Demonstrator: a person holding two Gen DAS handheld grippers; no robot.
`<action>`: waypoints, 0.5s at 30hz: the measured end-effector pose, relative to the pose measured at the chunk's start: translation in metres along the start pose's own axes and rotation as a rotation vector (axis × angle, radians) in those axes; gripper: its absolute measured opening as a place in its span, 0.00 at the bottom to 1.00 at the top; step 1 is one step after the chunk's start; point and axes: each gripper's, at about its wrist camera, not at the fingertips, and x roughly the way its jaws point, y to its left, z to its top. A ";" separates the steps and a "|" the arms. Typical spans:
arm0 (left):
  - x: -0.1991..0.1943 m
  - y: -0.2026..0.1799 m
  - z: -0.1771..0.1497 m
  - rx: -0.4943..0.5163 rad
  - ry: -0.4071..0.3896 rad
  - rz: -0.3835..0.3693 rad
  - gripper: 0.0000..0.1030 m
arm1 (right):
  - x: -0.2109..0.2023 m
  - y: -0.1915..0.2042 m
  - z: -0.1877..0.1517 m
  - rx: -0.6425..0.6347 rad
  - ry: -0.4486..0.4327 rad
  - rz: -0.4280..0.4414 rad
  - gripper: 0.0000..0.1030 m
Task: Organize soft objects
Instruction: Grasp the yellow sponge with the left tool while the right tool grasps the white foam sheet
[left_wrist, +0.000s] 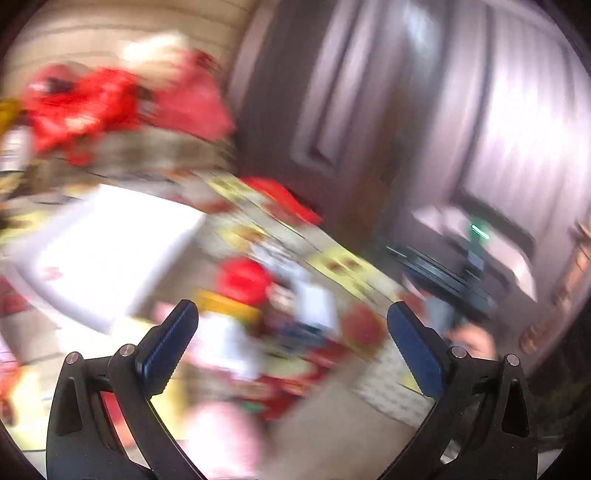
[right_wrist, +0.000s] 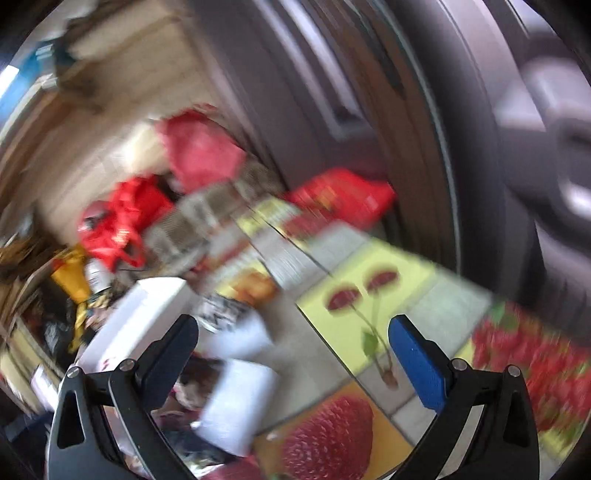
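Fruit-print tablecloth (right_wrist: 388, 273) blurred; both grippers (left_wrist: 291, 328) (right_wrist: 293, 341) spread, empty; soft items, perhaps, ahead between jaws.

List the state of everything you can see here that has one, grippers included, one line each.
Left gripper: open, nothing between its fingers.
Right gripper: open, nothing between its fingers.
White box: lying flat on the table; whether it is open or shut is too blurred to tell.
Red plastic bag: crumpled, slumped at the far end of the table.
Fruit-print tablecloth: spread flat over the table.
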 end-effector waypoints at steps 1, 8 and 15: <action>-0.007 0.012 0.002 -0.014 -0.017 0.041 1.00 | -0.003 0.006 0.002 -0.039 -0.011 0.015 1.00; -0.018 0.080 -0.021 -0.104 0.138 0.278 1.00 | 0.022 0.054 -0.016 -0.307 0.150 0.014 1.00; 0.026 0.081 -0.059 -0.083 0.332 0.256 1.00 | 0.084 0.050 -0.035 -0.253 0.368 -0.042 0.88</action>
